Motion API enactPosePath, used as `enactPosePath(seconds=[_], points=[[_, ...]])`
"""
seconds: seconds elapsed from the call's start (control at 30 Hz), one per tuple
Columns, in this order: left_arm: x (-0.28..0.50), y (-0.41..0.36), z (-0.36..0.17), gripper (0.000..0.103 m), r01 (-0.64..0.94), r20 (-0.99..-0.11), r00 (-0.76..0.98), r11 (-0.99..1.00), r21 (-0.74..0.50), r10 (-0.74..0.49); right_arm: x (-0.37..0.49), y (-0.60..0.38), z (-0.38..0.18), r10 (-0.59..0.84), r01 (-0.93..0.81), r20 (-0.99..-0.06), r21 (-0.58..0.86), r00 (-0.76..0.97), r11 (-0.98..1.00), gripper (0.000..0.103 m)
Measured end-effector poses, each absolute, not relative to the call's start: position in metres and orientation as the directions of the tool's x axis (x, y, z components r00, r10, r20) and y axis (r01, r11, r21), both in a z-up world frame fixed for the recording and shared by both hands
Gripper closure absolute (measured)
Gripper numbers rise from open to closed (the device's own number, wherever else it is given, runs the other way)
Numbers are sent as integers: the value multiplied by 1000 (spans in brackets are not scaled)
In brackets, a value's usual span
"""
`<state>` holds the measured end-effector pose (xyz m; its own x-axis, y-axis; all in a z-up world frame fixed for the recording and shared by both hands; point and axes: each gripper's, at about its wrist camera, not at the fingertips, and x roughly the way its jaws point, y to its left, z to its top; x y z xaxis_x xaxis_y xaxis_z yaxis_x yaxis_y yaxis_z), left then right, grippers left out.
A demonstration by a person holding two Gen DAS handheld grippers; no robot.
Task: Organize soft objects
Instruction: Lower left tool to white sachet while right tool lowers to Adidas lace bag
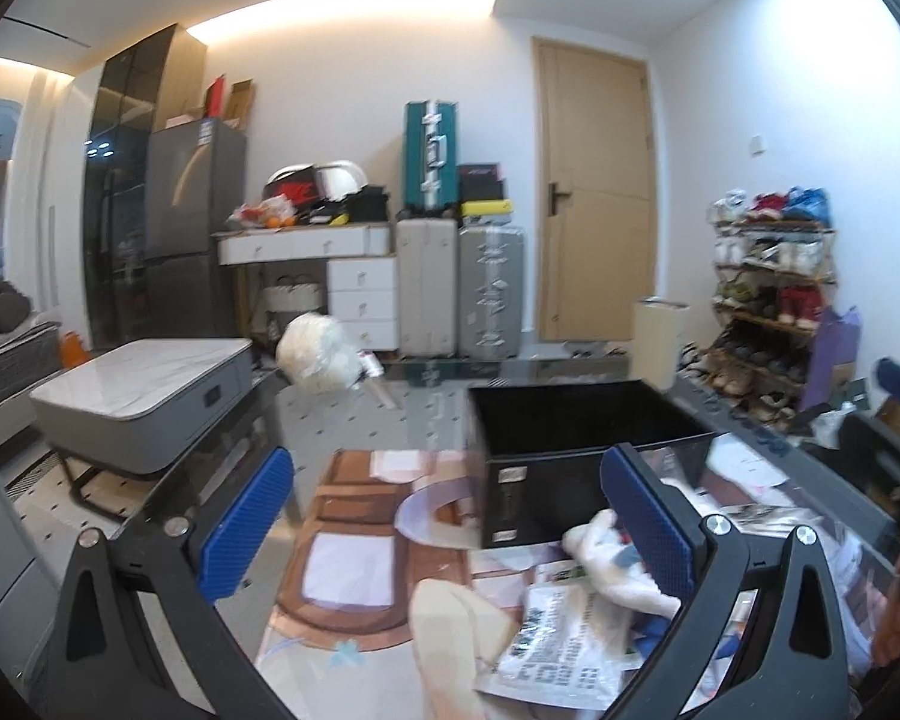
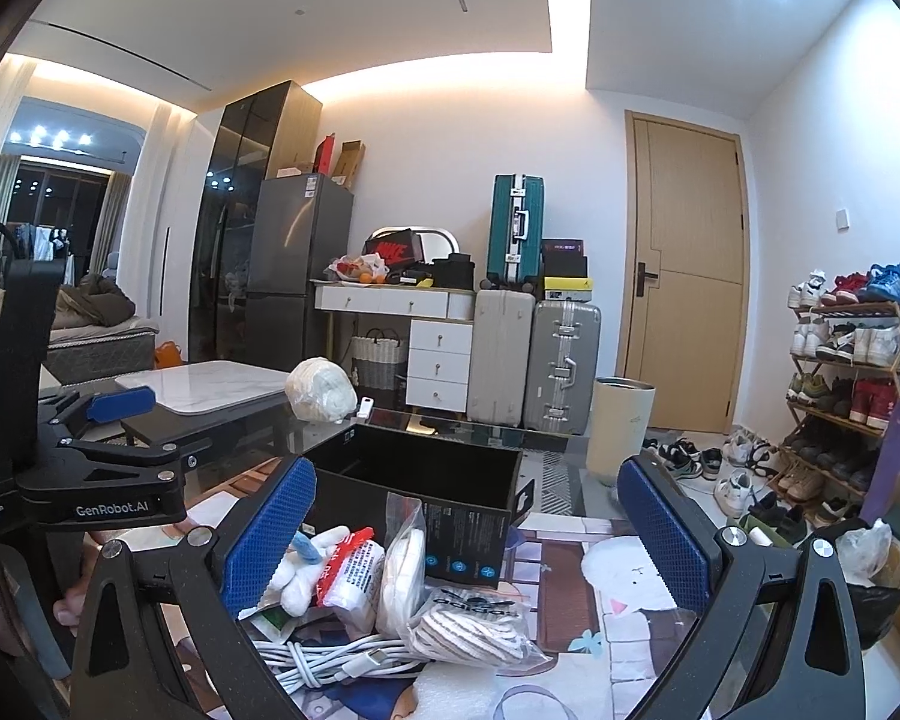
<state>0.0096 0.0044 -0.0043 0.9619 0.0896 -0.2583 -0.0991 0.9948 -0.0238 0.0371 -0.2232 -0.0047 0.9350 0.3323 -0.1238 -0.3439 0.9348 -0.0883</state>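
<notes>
**Ops:** Right gripper (image 2: 468,540) status? Both pads spread wide, nothing between them as far as I can see.

**Eng:** Agreed, wide open and empty. Left gripper (image 1: 450,516) same: jaws fully apart, holding nothing. Use the black box (image 2: 426,480) as your reference. It's open-topped and looks empty from the left wrist view.

**Ops:** Where's the soft stuff?

**Eng:** Piled just in front of the box, on your side of it. White plush toy (image 2: 306,564) at the left of the pile, bagged white pads (image 2: 405,564) touching the box's front face, bagged striped cloth (image 2: 468,630) nearest you. White cable (image 2: 330,660) lies in front of the plush. It's not soft goods, leave it.

**Ops:** Which first?

**Eng:** My call: the striped cloth bag with your right. It's on top and clear of the box wall. Come down over its middle and close on the cloth bulk, not the loose plastic edge, or it'll likely slip. Lift clear above the box rim before moving across.

**Ops:** And the wrapped white bundle (image 2: 321,390)?

**Eng:** Well behind the box, far side. Save it for later.
</notes>
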Motion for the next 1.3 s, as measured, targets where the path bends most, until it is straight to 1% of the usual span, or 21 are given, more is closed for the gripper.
enactPosePath(seconds=[0.07,0.13,0.27,0.4,0.5,0.57,0.63,0.7,0.8,0.87,0.97,1.07,1.1,1.2,1.3], points=[[11,8,-5,0,-116,-268,958,993,-32,103,39,-227,-5,307,-317,-125,-75,944,945,1],[6,12,-4,0,-86,-245,967,994,-66,67,42,-230,-5,297,-306,-133,-61,946,950,1],[8,7,-5,0,-82,-252,965,996,-44,68,53,-236,-6,270,-279,-169,-34,948,960,1],[10,3,-2,0,-23,-269,963,999,-37,12,54,-245,-3,271,-271,-146,22,951,962,1],[13,-3,14,0,-50,-296,954,999,-16,43,59,-244,8,278,-277,-149,30,949,960,1],[14,0,30,0,-30,-307,952,999,-34,18,60,-244,21,295,-294,-150,34,943,955,1],[17,3,38,0,-7,-343,939,999,-44,-9,66,-240,33,312,-307,-212,55,926,950,1],[25,5,42,0,21,-425,904,999,-39,-35,74,-243,46,344,-326,-291,109,893,939,1],[35,5,38,0,68,-513,854,997,-47,-83,81,-241,59,321,-296,-380,126,867,947,1],[41,3,33,0,103,-566,816,993,-59,-118,89,-238,60,332,-315,-458,116,825,942,1],[44,-3,24,1,142,-627,767,989,-45,-139,100,-234,47,341,-332,-583,127,737,935,1],[44,-12,14,3,175,-678,722,984,-13,-137,106,-232,27,344,-344,-669,139,659,929,1],[44,-15,10,5,187,-694,706,982,-10,-141,107,-230,18,339,-349,-699,136,630,927,1],[46,-21,-1,7,214,-733,664,977,-2,-147,109,-231,-6,323,-369,-750,113,578,923,1],[47,-25,-11,15,226,-761,635,974,19,-133,109,-234,-27,312,-371,-789,116,529,921,1]])
